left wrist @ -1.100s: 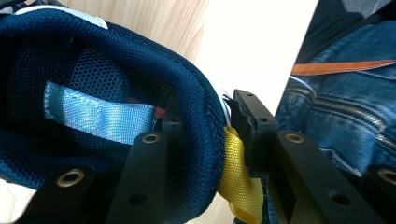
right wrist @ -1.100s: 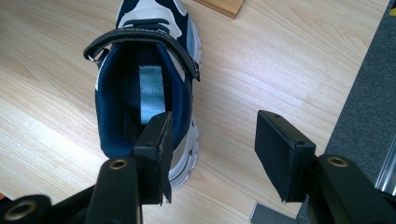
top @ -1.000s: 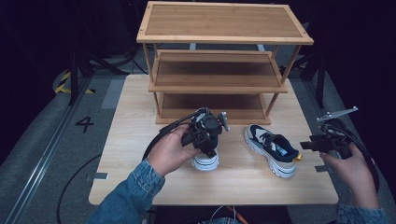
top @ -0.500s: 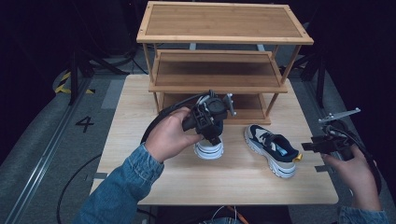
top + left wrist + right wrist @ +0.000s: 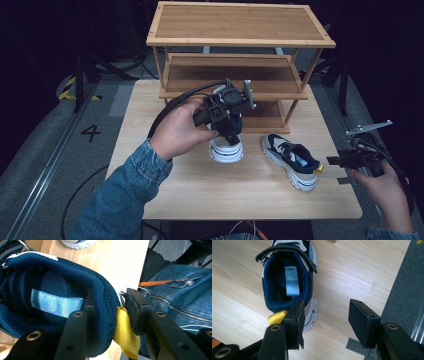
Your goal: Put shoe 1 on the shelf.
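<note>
A navy and white shoe (image 5: 226, 150) hangs toe-down from my left gripper (image 5: 229, 132), a little above the table's middle. In the left gripper view one jaw sits inside the padded navy collar (image 5: 105, 302) and the other presses the yellow heel tab (image 5: 125, 332). These jaws have just been opening a little, with the collar still between them. The matching shoe (image 5: 292, 160) lies on the table to the right. My right gripper (image 5: 340, 162) hovers open just behind its heel (image 5: 309, 315), touching nothing.
A three-tier wooden shoe rack (image 5: 240, 30) stands at the back of the light wooden table (image 5: 165, 190). A grey floor strip (image 5: 407, 290) runs past the table's right edge. A denim sleeve (image 5: 120, 200) reaches in from the lower left.
My left hand has risen and lifted the held shoe up off the table, toward the rack. The right hand and the other shoe have stayed put.
</note>
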Tool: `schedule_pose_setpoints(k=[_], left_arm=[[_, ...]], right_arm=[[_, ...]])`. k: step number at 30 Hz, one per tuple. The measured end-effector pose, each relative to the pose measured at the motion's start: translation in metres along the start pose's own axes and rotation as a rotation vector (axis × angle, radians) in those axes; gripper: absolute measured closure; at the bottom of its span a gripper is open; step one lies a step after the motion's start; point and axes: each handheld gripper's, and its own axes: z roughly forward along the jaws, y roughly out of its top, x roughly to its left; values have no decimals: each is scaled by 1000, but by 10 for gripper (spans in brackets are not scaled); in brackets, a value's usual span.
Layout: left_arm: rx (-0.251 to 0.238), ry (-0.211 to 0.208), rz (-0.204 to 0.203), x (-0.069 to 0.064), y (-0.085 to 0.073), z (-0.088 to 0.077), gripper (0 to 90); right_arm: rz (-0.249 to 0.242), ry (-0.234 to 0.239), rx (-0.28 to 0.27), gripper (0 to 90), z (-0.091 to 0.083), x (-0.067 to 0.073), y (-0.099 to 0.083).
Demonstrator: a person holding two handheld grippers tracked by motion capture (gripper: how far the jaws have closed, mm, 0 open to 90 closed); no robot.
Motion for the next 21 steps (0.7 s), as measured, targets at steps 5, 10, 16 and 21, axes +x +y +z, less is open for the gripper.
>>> schedule_pose_setpoints(k=[5,10,16,21], left_arm=[[-22,6,6,-2,4,-15,659],[-21,27,6,-1,9,-23,659],[-15,46,14,9,21,-29,660],[-20,79,12,23,29,-34,660]], right_arm=[[-1,-1,5,471,0,-1,-1],[0,2,5,471,1,-1,-1],[-4,3,5,471,2,0,0],[-3,3,8,471,2,0,0]])
